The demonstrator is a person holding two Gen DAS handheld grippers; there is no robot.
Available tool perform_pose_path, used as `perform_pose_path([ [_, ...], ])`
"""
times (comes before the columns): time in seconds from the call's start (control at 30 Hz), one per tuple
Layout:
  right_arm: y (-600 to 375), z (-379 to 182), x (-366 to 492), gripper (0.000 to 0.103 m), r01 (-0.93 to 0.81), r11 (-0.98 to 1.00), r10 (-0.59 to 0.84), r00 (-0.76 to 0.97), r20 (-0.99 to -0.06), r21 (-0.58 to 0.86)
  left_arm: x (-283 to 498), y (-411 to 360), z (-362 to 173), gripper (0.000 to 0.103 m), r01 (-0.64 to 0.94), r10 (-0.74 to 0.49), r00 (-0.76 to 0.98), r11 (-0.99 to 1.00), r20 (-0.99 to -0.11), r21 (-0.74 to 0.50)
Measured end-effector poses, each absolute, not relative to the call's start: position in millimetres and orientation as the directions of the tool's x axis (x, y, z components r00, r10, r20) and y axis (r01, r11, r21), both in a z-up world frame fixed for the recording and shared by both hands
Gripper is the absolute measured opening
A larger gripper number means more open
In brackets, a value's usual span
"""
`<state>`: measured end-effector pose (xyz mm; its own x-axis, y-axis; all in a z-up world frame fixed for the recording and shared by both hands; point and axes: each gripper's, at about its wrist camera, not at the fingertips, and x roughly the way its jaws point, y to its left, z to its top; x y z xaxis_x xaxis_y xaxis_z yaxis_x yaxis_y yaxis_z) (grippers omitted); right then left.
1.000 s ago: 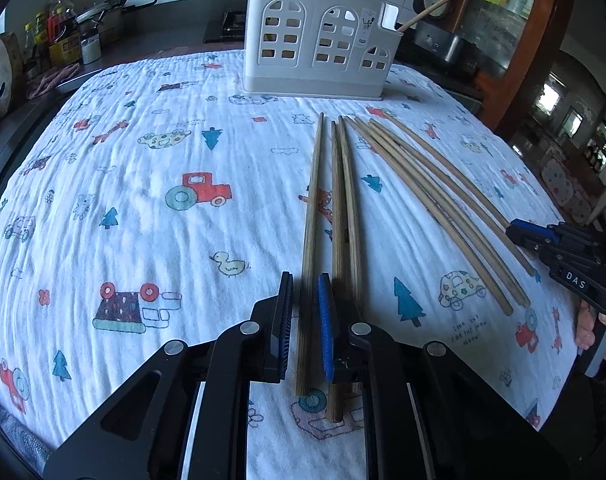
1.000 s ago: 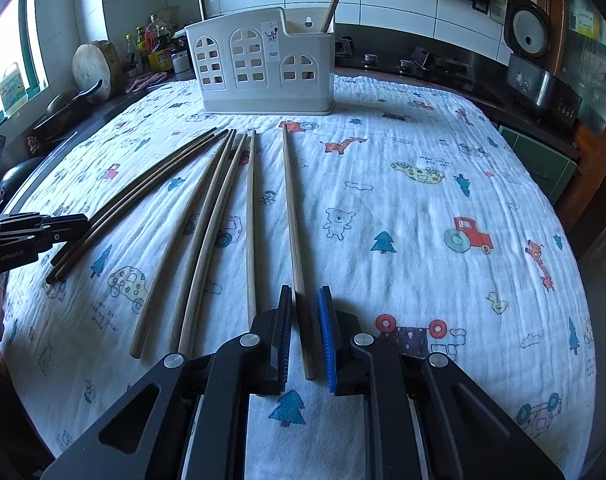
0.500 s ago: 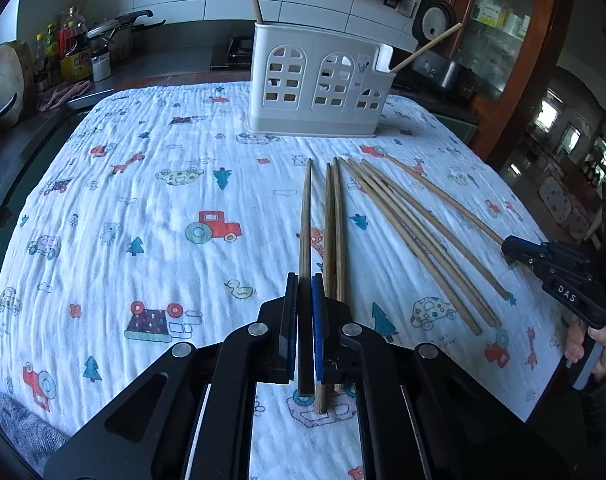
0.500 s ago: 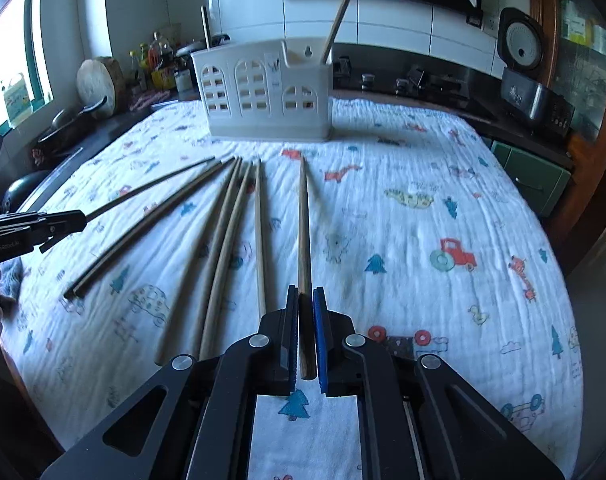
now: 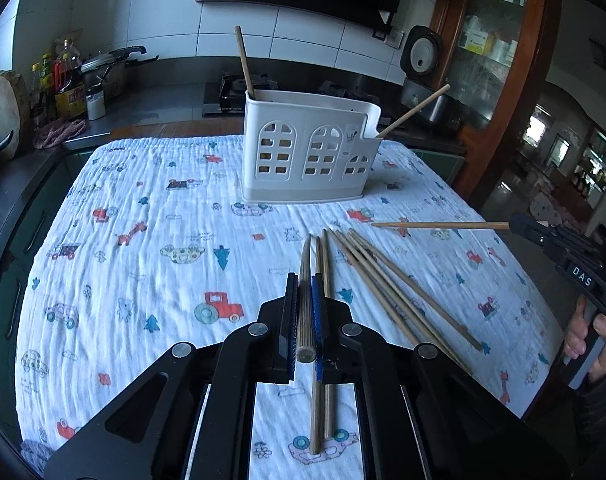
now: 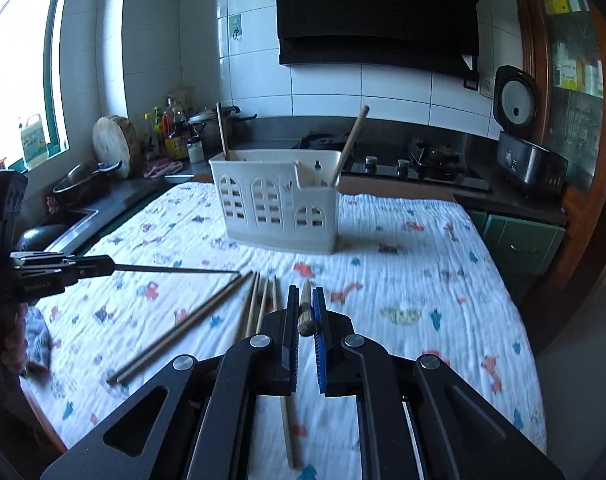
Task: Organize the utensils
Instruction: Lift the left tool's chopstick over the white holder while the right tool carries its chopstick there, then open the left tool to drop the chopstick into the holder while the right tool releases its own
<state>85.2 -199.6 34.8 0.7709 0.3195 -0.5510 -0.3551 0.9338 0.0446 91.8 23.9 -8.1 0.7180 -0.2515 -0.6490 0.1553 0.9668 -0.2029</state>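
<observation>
We hold one chopstick in each claw: the left gripper [image 5: 305, 320] is clenched on a wooden chopstick [image 5: 304, 304] that points forward along its fingers, and the right gripper [image 6: 305, 320] grips its own chopstick [image 6: 305, 312] the same way. Both sticks are lifted off the patterned cloth [image 5: 143, 248]. The white utensil holder [image 5: 307, 152] stands straight ahead of both claws, at the cloth's far side, already holding two chopsticks. We judge neither hand clearly nearer. About six chopsticks [image 5: 387, 292] lie loose on the cloth between the claws, long axes running toward the holder.
</observation>
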Motion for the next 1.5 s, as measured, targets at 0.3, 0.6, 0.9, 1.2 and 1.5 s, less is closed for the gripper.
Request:
perform_pose_path([
  [0.3, -191.6, 75.0, 130.8, 0.007, -0.378, 0.923, 0.352, 0.762, -0.544, 0.068, 127.7, 23.7, 19.5, 0.005, 0.185, -0.272, 0.717, 0.962, -0.642, -0.201],
  [0.6, -179.8, 144.0, 161.0, 0.007, -0.443, 0.895, 0.393, 0.742, -0.542, 0.043, 155.3, 24.4, 84.6, 0.005, 0.235, -0.292, 0.749, 0.956, -0.595, -0.174],
  [0.9, -176.1, 208.2, 199.4, 0.007, -0.436, 0.899, 0.401, 0.780, -0.480, 0.044, 177.6, 28.6, 173.4, 0.005, 0.236, -0.254, 0.843, 0.967, -0.475, -0.099],
  [1.2, -166.3, 201.3, 251.2, 0.007, -0.386, 0.920, 0.371, 0.797, -0.477, 0.071, 239.8, 38.9, 155.1, 0.005, 0.175, -0.227, 0.815, 0.973, -0.533, -0.147],
  [1.5, -154.2, 152.0, 291.4, 0.007, -0.372, 0.923, 0.359, 0.740, -0.569, 0.097, 276.4, 51.7, 104.5, 0.005, 0.136, -0.236, 0.745, 0.969, -0.624, -0.204],
])
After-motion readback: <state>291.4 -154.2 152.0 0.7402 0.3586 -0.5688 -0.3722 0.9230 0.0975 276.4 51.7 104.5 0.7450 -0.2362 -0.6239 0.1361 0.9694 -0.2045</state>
